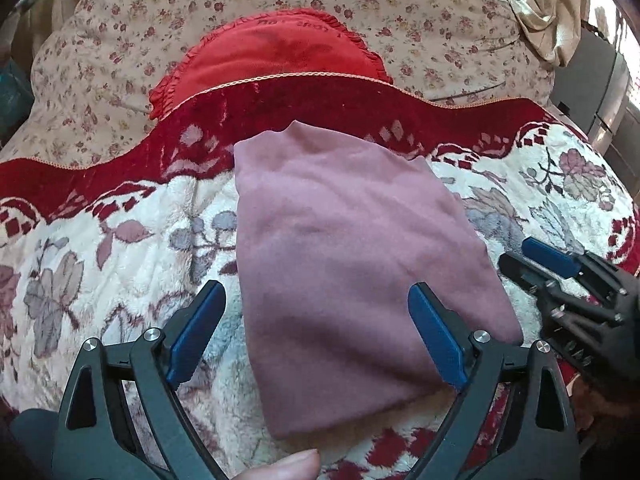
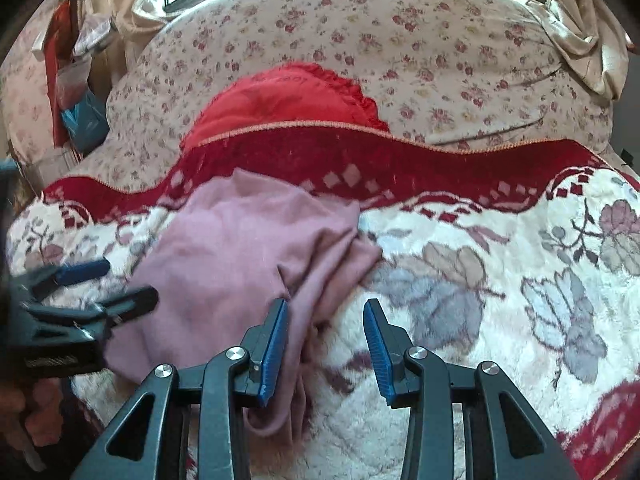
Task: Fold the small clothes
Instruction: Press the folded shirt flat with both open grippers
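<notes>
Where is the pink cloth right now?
The pink cloth lies folded on the flowery blanket, in front of the red pillow, between the left gripper and the right gripper.

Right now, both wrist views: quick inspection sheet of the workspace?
Surface: plush floral blanket with a dark red border, spread over a bed.
Job's things: mauve garment, folded into a rough rectangle, lying flat on the blanket.
Clutter: red ruffled pillow behind the border; beige cloth bunched at far right.
Grippers: left gripper open, fingers straddling the garment's near end; right gripper open at the garment's right edge, holding nothing.
Cables: nothing seen.
Surroundings: floral quilt, bright window behind it.
</notes>
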`<state>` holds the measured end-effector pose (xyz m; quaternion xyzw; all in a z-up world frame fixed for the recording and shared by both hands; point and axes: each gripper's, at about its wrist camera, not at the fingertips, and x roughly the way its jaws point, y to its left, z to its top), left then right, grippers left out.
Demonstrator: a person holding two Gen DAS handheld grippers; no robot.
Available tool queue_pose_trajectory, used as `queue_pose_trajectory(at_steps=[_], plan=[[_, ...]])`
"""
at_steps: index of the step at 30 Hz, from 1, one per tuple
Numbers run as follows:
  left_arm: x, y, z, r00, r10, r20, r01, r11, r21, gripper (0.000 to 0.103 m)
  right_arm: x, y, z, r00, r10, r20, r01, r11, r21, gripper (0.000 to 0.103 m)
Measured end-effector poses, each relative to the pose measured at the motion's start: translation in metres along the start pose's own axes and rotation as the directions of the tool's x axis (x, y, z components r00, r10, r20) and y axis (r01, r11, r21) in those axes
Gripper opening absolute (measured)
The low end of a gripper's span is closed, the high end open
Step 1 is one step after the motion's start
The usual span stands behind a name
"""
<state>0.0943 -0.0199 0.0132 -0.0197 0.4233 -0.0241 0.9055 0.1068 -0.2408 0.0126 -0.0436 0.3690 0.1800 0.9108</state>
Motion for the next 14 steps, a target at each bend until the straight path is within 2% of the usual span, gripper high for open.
queue_pose_trajectory(at_steps=[5, 14], plan=[[-0.002, 0.001, -0.003, 1.000, 0.028, -0.003, -0.028, 1.000, -0.004, 0.093, -0.001, 0.006, -0.003, 1.000, -0.009, 0.013, 0.009, 0.999, -0.039, 0.037], [-0.001, 0.001, -0.007, 0.999, 0.043, 0.016, -0.043, 0.999, 0.010, 0.093, -0.010, 0.006, 0.001, 0.998, 0.004, 0.055, -0.002, 1.000, -0.026, 0.037]])
